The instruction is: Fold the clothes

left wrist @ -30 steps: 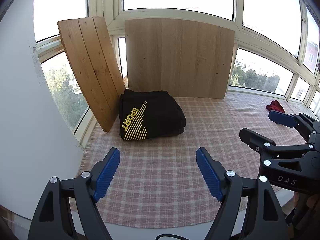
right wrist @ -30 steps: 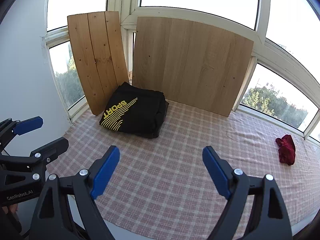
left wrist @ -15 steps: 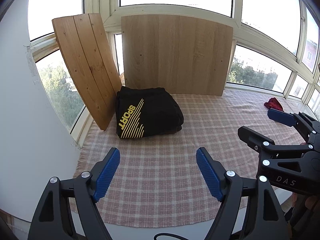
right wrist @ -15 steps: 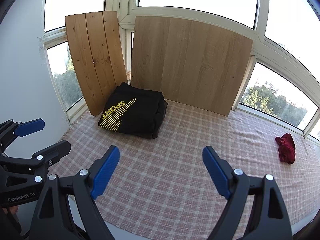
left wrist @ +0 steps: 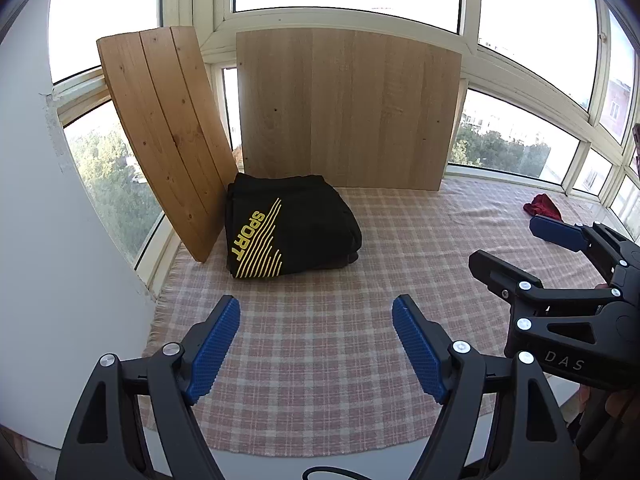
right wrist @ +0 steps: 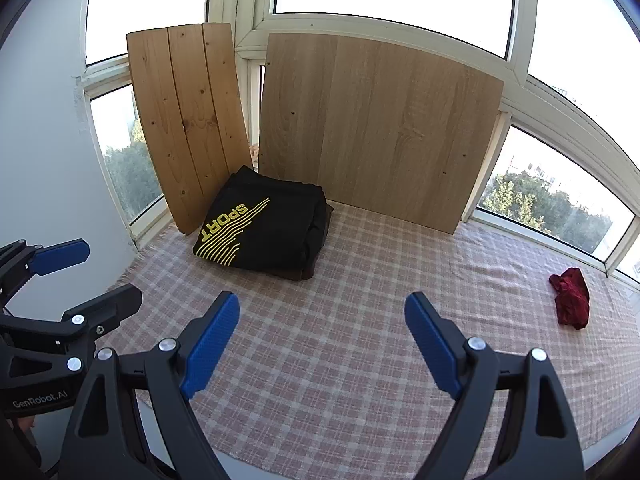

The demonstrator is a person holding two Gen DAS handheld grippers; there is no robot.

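Note:
A folded black garment (left wrist: 288,228) (right wrist: 264,232) with yellow "SPORT" lettering lies at the far left of the checked cloth (left wrist: 360,320) (right wrist: 360,340), against the wooden boards. A crumpled red garment (left wrist: 542,205) (right wrist: 570,298) sits at the far right. My left gripper (left wrist: 316,324) hovers open over the cloth's near edge, nothing between its blue pads. My right gripper (right wrist: 322,328) is open beside it, also with nothing in it. Each gripper shows at the side of the other's view: the right gripper (left wrist: 524,248) and the left gripper (right wrist: 100,276).
Two wooden boards lean on the window frame behind the cloth: a slatted board (left wrist: 168,140) (right wrist: 188,120) at left and a wide panel (left wrist: 348,108) (right wrist: 376,128) in the middle. A white wall (left wrist: 60,240) bounds the left. Windows surround the ledge.
The left wrist view has shifted slightly, so the scene sits a little lower left in frame. Both grippers stay open and nothing on the cloth has moved.

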